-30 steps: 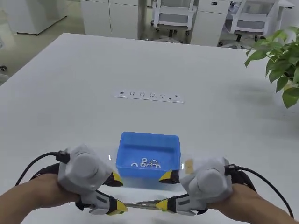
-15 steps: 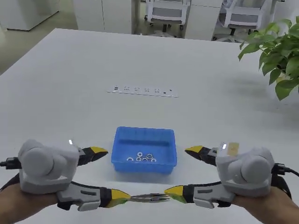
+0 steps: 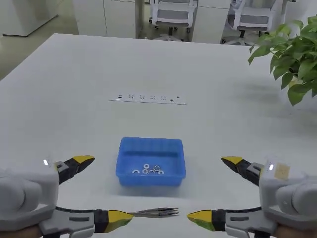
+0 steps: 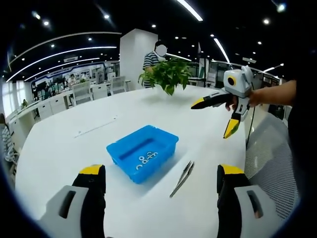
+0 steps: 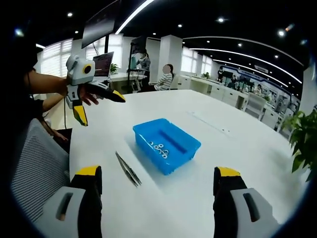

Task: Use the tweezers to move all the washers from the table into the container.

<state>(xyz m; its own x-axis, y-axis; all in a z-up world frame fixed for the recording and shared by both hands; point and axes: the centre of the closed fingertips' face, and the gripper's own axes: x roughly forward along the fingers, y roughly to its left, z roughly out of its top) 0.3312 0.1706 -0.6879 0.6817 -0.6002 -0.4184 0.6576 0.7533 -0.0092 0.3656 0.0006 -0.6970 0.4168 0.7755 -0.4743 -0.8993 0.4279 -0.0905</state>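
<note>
Sitting on the white table (image 3: 223, 139) was the blue container (image 3: 150, 179), with the left gripper (image 3: 110, 187) and right gripper (image 3: 206, 187) gaping wide and empty either side. The tweezers (image 3: 156, 212) lay loose just in front, and all the washers (image 3: 148, 170) I spotted were inside. Looked basically done, so next was probably just checking for strays.

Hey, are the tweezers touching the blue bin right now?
Apart. The head view shows bare table between the tweezers and the bin; the left gripper view shows that gap too.
</note>
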